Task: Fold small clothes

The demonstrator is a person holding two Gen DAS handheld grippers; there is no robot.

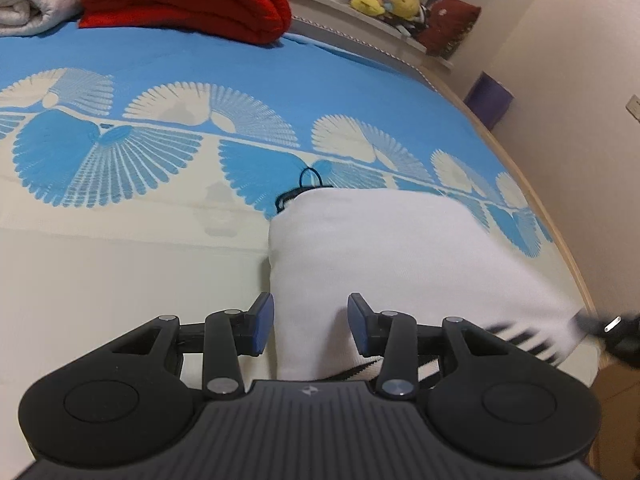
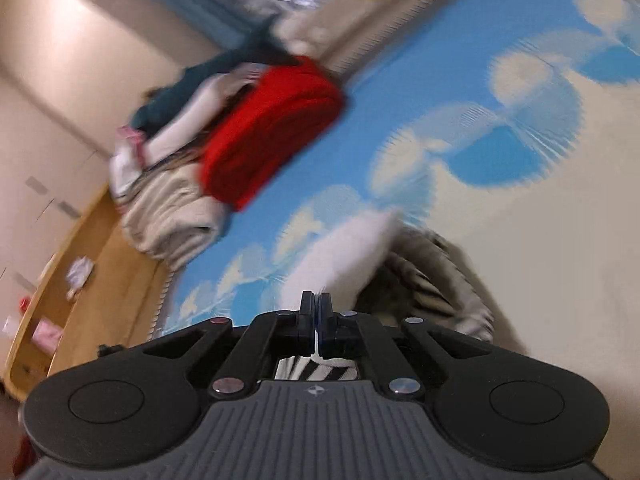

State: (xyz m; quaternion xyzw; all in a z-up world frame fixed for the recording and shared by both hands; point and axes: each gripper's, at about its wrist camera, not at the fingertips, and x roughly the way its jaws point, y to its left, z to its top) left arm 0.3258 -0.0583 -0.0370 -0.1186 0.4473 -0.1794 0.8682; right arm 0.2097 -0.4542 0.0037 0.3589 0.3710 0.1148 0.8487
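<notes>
two grippers work one white garment (image 1: 380,248) on a bed (image 1: 120,280) with a blue and cream fan-pattern cover. in the left wrist view the garment fills the lower centre and right of the frame, lying flat, with a black cord (image 1: 308,178) poking out at its far edge and black stripes along its lower right edge. the left gripper (image 1: 311,322) hangs over the near part of the cloth with its blue pads (image 1: 262,322) spread apart and nothing between them. in the right wrist view, which is heavily blurred, the right gripper (image 2: 317,320) sits at lower centre with its fingers pressed together on a thin layer of the white cloth (image 2: 344,252), which rises away from it toward mid frame; striped fabric shows just under the fingers. a red blanket (image 2: 272,132) and a beige one (image 2: 172,216) sit in the upper left of that view, well apart from the garment. the fold looks to be under way on the right side only. the likely trouble is that, with the left side unpinned, a pull from the right would drag the whole garment across the cover instead of folding it, or the thin pinch could slip and drop the flap skewed. the cord could also get trapped inside the fold.
</notes>
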